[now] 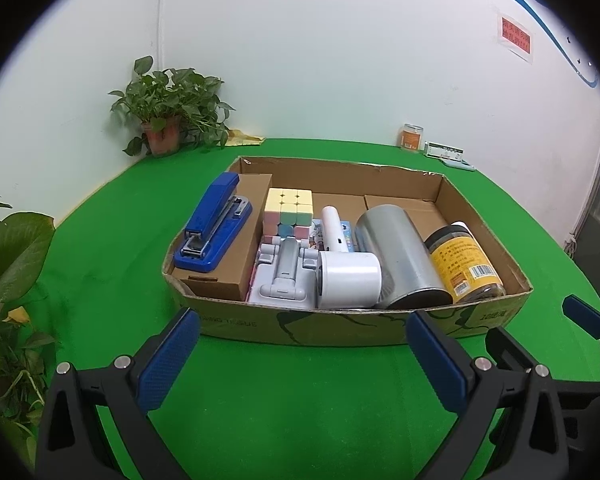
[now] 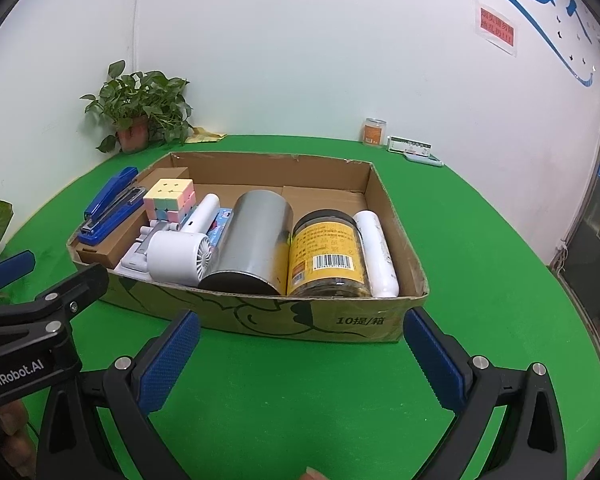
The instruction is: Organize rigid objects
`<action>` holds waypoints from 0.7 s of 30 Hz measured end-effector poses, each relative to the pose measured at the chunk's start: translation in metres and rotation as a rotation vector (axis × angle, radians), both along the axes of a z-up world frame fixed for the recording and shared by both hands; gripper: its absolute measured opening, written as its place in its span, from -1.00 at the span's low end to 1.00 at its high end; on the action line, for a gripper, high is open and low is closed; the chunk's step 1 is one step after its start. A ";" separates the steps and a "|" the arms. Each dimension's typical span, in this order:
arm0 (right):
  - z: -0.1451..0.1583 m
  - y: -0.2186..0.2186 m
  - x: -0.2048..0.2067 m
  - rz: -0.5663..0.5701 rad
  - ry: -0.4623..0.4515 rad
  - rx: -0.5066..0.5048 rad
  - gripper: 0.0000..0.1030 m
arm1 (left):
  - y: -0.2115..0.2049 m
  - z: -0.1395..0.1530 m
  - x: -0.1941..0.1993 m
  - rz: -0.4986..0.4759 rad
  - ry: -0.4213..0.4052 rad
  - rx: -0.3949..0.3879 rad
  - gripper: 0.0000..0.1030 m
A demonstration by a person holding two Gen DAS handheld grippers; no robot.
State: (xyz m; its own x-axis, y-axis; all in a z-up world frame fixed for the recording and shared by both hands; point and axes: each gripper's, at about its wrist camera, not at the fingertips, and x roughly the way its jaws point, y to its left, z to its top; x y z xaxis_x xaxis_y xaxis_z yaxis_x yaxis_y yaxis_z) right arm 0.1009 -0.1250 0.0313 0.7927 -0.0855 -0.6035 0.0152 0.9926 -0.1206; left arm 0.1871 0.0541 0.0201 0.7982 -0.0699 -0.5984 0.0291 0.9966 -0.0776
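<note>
Both hand-held grippers, left gripper (image 1: 302, 350) and right gripper (image 2: 300, 354), are held spread wide and empty just short of the packed cardboard box (image 2: 260, 316), where a sideways steel cylinder (image 2: 252, 240) could be knocked rolling against the yellow-labelled jar (image 2: 326, 256) by a careless reach.

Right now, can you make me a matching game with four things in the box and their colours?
Things:
1. stapler
2. metal cylinder
3. jar label
4. handheld fan

Colours:
A. white
B. yellow
C. blue
D. silver

Pairs: 1-C, 2-D, 3-B, 4-A
</note>
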 end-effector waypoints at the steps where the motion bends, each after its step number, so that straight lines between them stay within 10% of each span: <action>1: -0.001 0.000 0.000 0.005 0.007 0.008 0.99 | 0.000 0.000 0.000 0.001 -0.001 0.004 0.99; 21: -0.015 -0.004 0.009 -0.013 0.061 0.005 0.99 | -0.004 -0.011 0.001 -0.011 0.016 0.020 0.99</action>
State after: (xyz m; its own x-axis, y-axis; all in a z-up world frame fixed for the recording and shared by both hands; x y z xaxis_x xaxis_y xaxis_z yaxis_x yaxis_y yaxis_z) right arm 0.1101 -0.1289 0.0165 0.7535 -0.0925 -0.6509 0.0214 0.9930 -0.1164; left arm 0.1885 0.0498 0.0094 0.7877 -0.0670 -0.6124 0.0393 0.9975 -0.0585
